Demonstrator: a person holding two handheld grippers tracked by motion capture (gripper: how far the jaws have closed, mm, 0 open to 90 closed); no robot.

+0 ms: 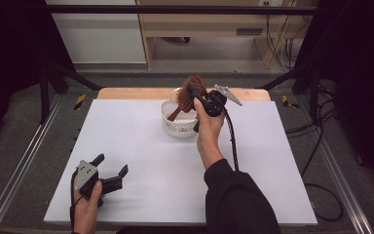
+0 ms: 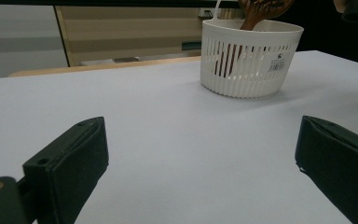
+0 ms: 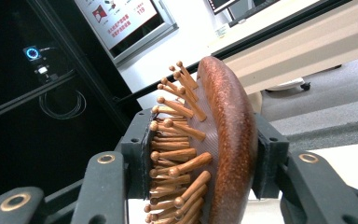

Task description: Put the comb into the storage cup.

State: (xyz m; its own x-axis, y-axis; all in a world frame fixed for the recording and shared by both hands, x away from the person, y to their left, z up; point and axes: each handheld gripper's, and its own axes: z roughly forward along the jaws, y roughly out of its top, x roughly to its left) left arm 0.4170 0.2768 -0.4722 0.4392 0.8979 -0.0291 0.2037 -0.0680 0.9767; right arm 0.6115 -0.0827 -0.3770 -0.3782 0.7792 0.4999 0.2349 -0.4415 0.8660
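Light falls evenly from overhead on the white table [image 1: 141, 161], which is bright while the surroundings beyond its edges sink into near black. The basket [image 2: 249, 60] throws only a soft, faint shadow around its foot. The high view is slightly soft and grainy. In the left gripper view the near jaws are blurred. In the right gripper view the hairbrush [image 3: 214, 140] is sharp, with a sheen on its wood; the background behind it is washed out.

I am counting two grippers: the left gripper [image 1: 111, 176] with nothing between its jaws, and the right gripper [image 1: 197, 99] clamping one wooden hairbrush [image 1: 191, 92]. I am seeing one white basket [image 1: 175, 127] just under that right gripper, and one white table [image 1: 141, 161] lying beneath both.
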